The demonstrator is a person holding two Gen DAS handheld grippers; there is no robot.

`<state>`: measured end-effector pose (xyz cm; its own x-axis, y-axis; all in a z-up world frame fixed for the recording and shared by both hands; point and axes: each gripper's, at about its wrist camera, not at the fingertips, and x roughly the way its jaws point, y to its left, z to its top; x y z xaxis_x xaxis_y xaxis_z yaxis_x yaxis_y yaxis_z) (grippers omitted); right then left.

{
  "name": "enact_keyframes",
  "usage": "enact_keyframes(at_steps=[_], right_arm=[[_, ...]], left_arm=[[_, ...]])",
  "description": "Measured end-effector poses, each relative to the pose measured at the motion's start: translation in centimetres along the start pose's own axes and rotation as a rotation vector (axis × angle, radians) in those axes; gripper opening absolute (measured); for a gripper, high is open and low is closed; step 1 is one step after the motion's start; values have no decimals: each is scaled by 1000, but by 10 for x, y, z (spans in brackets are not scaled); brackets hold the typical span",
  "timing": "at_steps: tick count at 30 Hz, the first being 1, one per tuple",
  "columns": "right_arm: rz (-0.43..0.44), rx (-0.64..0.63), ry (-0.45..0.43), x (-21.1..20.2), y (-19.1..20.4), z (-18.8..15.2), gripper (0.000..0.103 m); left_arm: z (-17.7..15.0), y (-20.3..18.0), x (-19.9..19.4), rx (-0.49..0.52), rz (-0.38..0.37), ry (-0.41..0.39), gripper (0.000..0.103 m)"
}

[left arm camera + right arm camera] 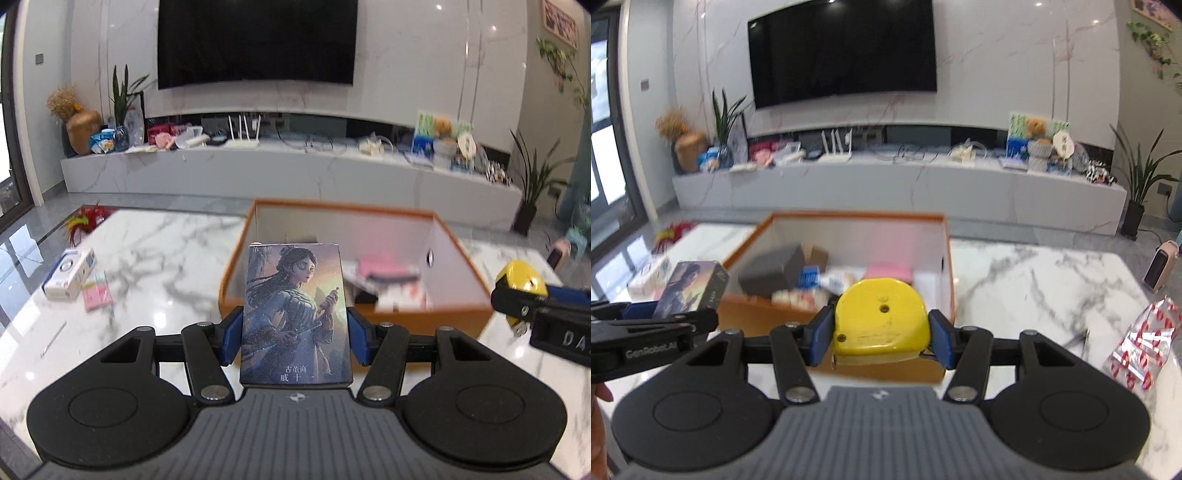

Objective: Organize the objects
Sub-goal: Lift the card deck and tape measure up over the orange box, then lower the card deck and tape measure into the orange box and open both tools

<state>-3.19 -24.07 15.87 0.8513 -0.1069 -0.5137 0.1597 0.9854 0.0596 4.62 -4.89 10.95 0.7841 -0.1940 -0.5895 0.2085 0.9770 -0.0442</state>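
Left tongs [295,332] clenched on an illustrated card box [295,314] standing upright at lower centre, right tongs [882,334] clenched on a yellow tape measure [882,321] at lower centre, orange open box [424,317] on the marble worktop [155,251] just beyond both, holding blurred items.

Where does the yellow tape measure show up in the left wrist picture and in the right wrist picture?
Left wrist view: the yellow tape measure sits at the far right edge, clamped in the right gripper.
Right wrist view: it fills the lower centre, held between the blue pads.
Shared landmark: the orange box lies just behind it in both.
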Motion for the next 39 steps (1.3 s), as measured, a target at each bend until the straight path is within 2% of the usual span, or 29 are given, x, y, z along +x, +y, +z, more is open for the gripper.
enact_keyframes(at_steps=[4, 7, 11, 13, 18, 23, 28, 36, 39], right_arm=[[7, 41, -32, 22, -1, 30, 57], [7, 88, -25, 54, -6, 43, 57], [0, 131, 3, 101, -14, 48, 57], [-7, 141, 31, 121, -15, 46, 57], [-3, 111, 103, 164, -13, 38, 57], [-15, 38, 170, 188, -7, 30, 57], [-19, 23, 219, 203, -4, 24, 57], [-40, -1, 259, 209, -1, 22, 57], [-40, -32, 283, 211, 2, 24, 57]], left_arm=[[37, 2, 14, -41, 1, -26, 66], [67, -9, 41, -10, 6, -34, 66], [99, -27, 99, 21, -17, 18, 66], [104, -38, 125, 32, -21, 56, 66], [101, -58, 186, 81, -37, 175, 66], [91, -71, 221, 144, -28, 259, 66], [79, -78, 238, 168, -46, 341, 66], [62, -86, 246, 202, -53, 424, 66], [61, -87, 246, 221, -48, 429, 66]])
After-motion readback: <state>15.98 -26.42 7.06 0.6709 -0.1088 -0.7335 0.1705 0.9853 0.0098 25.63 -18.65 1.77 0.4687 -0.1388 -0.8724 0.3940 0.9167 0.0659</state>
